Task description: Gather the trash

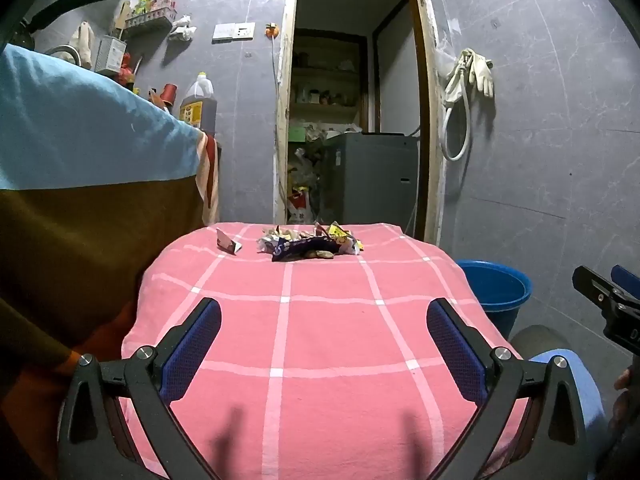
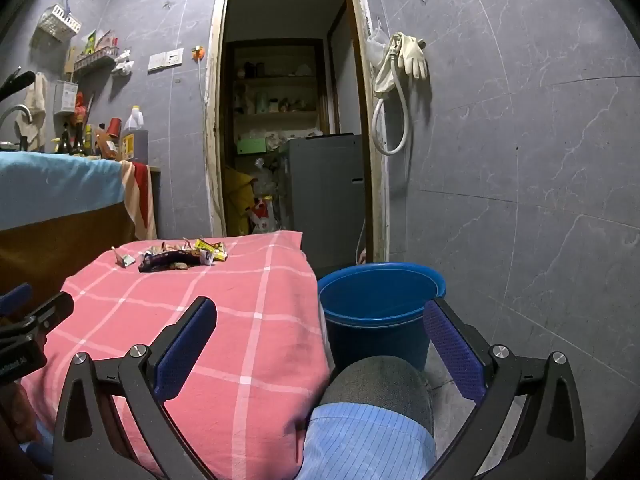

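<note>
Pink cotton cloth with a white check covers the tabletop, seen from both wrist cameras. Near its far edge lies a small heap of crumpled snack wrappers, a dark purple foil wrapper in front, yellow and white scraps behind it, something tan and rounded just beside the purple one. A separate folded red-and-white paper scrap lies apart from the heap on its left. Left gripper: jaws spread wide, nothing between the blue pads, hovering over the near part of the cloth, well short of the wrappers. Right gripper: also wide and empty, held off the tabletop's right edge above a knee in grey fabric. Round blue plastic bucket stands on the floor just beside the tabletop's right side, below cloth level. Beyond: grey tiled wall, open doorway, pale rubber gloves hanging to the right of it.
</note>
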Action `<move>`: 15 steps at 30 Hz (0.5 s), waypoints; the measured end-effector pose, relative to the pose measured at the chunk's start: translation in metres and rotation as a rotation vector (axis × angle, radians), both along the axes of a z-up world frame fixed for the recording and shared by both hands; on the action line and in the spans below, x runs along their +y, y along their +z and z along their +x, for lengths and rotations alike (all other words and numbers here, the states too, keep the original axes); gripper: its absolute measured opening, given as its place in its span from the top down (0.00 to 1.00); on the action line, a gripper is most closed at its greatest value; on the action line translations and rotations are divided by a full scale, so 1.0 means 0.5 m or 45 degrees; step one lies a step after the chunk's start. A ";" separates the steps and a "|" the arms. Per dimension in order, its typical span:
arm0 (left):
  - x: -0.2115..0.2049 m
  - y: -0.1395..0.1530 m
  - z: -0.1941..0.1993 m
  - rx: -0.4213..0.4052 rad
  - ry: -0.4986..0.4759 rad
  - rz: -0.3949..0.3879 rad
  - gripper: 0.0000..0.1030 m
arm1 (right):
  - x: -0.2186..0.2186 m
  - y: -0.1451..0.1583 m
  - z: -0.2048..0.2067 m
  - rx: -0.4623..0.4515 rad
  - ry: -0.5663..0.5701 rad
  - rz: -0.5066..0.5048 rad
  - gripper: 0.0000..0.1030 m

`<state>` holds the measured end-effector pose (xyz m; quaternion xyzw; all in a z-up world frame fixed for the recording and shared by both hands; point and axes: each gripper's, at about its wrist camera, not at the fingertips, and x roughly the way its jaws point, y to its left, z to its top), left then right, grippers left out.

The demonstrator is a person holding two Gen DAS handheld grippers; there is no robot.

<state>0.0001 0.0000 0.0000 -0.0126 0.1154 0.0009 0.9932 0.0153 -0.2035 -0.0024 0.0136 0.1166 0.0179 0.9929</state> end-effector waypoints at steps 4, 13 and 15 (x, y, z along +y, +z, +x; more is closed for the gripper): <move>-0.003 0.000 -0.002 0.014 -0.005 0.000 0.02 | 0.000 0.000 0.000 0.001 0.000 -0.002 0.00; 0.003 -0.005 0.003 0.038 -0.018 -0.005 0.02 | 0.000 -0.001 0.001 0.002 0.000 0.000 0.00; 0.002 -0.012 0.006 0.040 -0.018 -0.004 0.02 | 0.001 -0.002 0.001 0.000 0.000 -0.001 0.00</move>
